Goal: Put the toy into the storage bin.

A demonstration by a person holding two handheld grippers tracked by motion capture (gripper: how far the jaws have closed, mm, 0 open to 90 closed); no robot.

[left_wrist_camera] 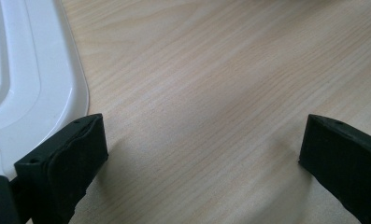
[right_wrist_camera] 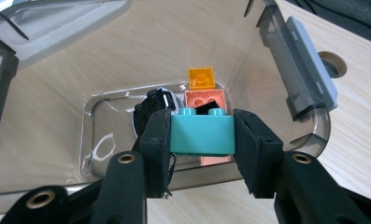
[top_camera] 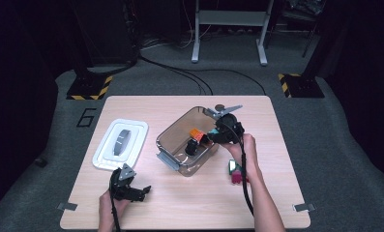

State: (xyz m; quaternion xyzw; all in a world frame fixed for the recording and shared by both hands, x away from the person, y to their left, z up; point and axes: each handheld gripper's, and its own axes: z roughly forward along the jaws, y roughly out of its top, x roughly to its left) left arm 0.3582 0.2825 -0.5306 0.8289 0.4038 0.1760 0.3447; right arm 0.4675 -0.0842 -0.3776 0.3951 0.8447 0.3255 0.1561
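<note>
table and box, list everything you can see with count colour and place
table: 1, light wood, centre of high view
clear box: 1, smoky transparent, mid table, open
lid: 1, white, left of the box, flat on table
teal brick: 1, teal, between right gripper's jaws over the box
orange brick: 1, orange, in box
salmon brick: 1, salmon, in box
black toy: 1, black and white, in box
bricks outside: about 2, green and dark red, right of box
left gripper: 1, black, open, near lid
right gripper: 1, black, gripping
</note>
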